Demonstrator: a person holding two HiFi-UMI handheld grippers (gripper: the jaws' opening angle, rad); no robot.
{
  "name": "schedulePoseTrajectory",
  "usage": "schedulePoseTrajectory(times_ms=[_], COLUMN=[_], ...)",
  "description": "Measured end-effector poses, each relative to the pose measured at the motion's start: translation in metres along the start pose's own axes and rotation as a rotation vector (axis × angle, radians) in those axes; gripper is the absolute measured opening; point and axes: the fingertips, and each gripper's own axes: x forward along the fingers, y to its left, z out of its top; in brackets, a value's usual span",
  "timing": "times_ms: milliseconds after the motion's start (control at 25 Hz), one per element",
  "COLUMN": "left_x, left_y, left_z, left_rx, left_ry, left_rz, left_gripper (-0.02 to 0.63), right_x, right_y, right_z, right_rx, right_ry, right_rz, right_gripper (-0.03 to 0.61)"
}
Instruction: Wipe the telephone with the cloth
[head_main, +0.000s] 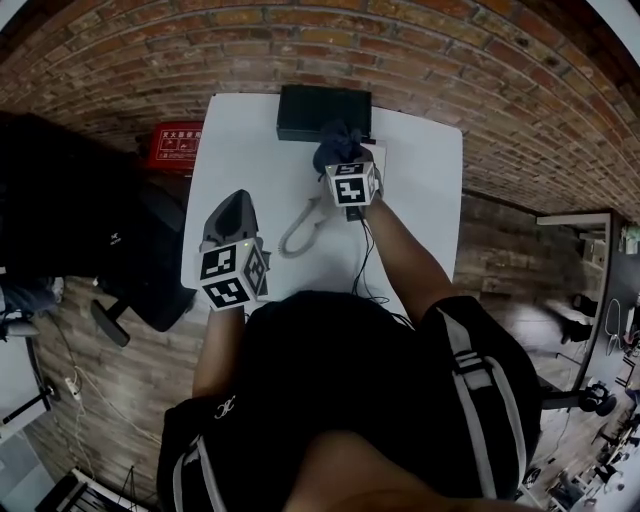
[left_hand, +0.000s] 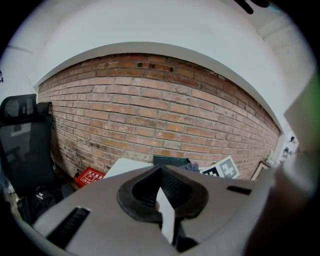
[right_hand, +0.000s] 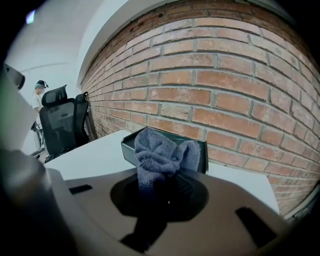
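Room: brick wall (right_hand: 240, 85) close behind; black office chair (right_hand: 62, 120) off to one side.
Tabletop (head_main: 250, 150): white, with a dark box (head_main: 322, 110) at the far edge.
Telephone (head_main: 300, 230): pale handset lying flat mid-tabletop, long axis slanting near-left to far-right, cord trailing toward the near edge.
Right hand-held gripper (right_hand: 165, 187): clenched on the cloth, hovering just past the handset's far end; nearer of the two, so probably a short drop toward near-left to reach it.
Left hand-held gripper (left_hand: 161, 175): tips drawn together on nothing, left of the handset and apart from it.
Cloth (right_hand: 160, 150): grey-blue, bunched, standing up out of the jaws.
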Motion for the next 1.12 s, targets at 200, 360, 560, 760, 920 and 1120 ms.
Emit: schedulePoseTrajectory(times_ms=[200, 360, 560, 760, 920, 1120], left_x=[-0.007, -0.010, -0.012, -0.011, -0.012, -0.014], left_y=[0.001, -0.001, -0.007, -0.012, -0.016, -0.017], left_z=[0.000, 0.000, -0.001, -0.002, -0.001, -0.002], left_rx=[0.005, 0.007, 0.011, 0.020, 0.027, 0.023], left_ry=[-0.002, -0.007, -0.007, -0.007, -0.010, -0.012], left_rz=[0.001, -0.004, -0.015, -0.029, -0.035, -0.040], left_gripper=[-0.003, -0.003, -0.003, -0.003, -0.003, -0.003], right_x=[-0.005, -0.011, -0.025, -0.036, -0.044, -0.053], right_y=[0.001, 0.007, 0.018, 0.027, 0.032, 0.042], right_z=[-0.005, -0.011, -0.023, -0.033, -0.042, -0.057], right_rx=[0.020, 0.020, -0.013, -0.017, -0.033, -0.049], right_ry=[0.007, 0.010, 0.009, 0.009, 0.019, 0.033], right_rz=[0.007, 0.022, 0.045, 0.058, 0.072, 0.097], right_gripper=[0.028, 0.028, 0.028, 0.028, 0.028, 0.028])
